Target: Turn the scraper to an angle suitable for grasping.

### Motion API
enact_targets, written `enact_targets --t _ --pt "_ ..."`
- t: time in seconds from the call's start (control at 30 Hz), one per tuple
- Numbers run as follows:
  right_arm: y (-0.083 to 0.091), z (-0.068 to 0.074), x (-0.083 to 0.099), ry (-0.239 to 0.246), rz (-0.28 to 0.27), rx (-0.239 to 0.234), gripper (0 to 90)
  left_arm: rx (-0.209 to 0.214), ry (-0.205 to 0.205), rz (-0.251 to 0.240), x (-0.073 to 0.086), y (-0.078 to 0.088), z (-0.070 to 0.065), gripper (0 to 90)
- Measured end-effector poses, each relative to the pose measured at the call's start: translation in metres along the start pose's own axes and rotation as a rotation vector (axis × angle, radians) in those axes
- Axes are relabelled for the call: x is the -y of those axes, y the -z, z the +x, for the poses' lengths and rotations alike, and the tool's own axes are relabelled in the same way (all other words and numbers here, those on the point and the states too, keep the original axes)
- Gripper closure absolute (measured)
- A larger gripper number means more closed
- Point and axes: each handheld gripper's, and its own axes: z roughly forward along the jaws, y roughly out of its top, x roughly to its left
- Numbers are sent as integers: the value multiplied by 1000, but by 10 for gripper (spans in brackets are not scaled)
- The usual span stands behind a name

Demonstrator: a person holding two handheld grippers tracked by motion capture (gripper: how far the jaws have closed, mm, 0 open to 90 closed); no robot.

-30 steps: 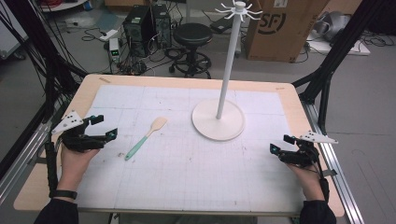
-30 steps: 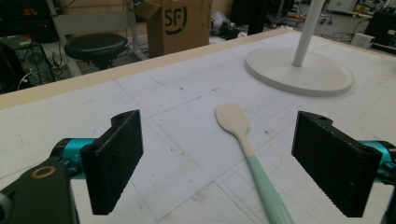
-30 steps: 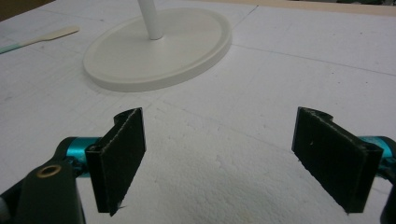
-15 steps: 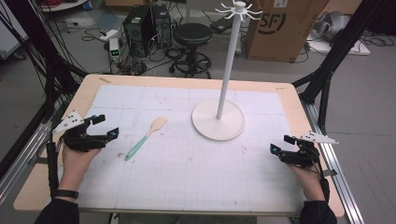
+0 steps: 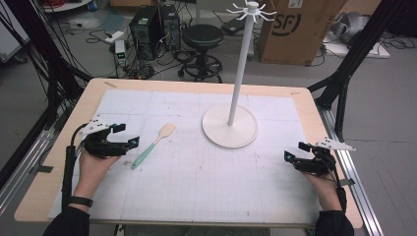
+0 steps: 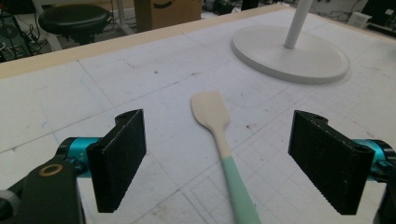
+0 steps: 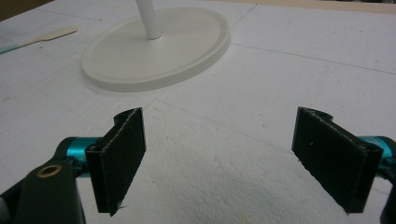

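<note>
Mint-handled flat spatula between black ribbed pads.

Black ribbed claw jaws on teal mounts, grey three-cornered plates, black sleeves, a black wristband.

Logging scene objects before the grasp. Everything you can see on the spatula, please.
The spatula is slim, with a flat, pale beige, rounded blade and a mint-green handle; it looks like silicone or plastic, though I can't be sure. It lies flat on the white gridded mat, blade pointing toward the white stand base, apart from it. In the left gripper view its handle runs between the open jaws of the left gripper, with clear mat showing between it and each jaw.
</note>
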Motion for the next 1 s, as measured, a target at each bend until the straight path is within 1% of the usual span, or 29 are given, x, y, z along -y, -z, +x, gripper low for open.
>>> enact_targets --t 0.07,0.2,0.3,0.33,0.43,0.47,0.53,0.6,0.7,0.77,0.83,0.93,0.97,1.0 --pt "0 0 0 -2 0 -1 170 3 1 14 -1 -8 -4 197" --pt "-1 -1 0 0 1 -2 170 -15 -4 55 -2 -25 -11 202" --pt "-1 -1 0 -2 1 -2 170 -24 1 74 -1 -34 -13 217" --pt "-1 -1 0 -1 0 -3 170 -23 9 87 0 -38 -13 226" --pt "-1 -2 0 -4 2 -6 171 -35 19 121 3 -46 -13 300" --pt "-1 -2 0 -4 2 -6 171 -37 17 132 4 -49 -14 300" --pt "-2 -2 0 -6 5 -6 170 -44 14 154 6 -53 -15 331" --pt "-2 -1 0 -3 8 -10 171 -48 16 166 7 -58 -17 378" --pt "-2 -2 0 -4 10 -10 171 -54 18 187 9 -64 -19 404" --pt "-2 -2 1 -5 11 -12 171 -57 15 208 10 -67 -21 450" --pt "-2 -2 0 -5 8 -14 171 -66 3 234 11 -70 -23 508" --pt "-2 -2 0 -7 9 -12 171 -83 0 246 11 -74 -26 571" --pt "-2 -2 0 -11 8 -13 172 -80 1 248 11 -75 -26 580" --pt "-2 -2 0 -7 12 -12 171 -82 -1 253 11 -75 -27 612"
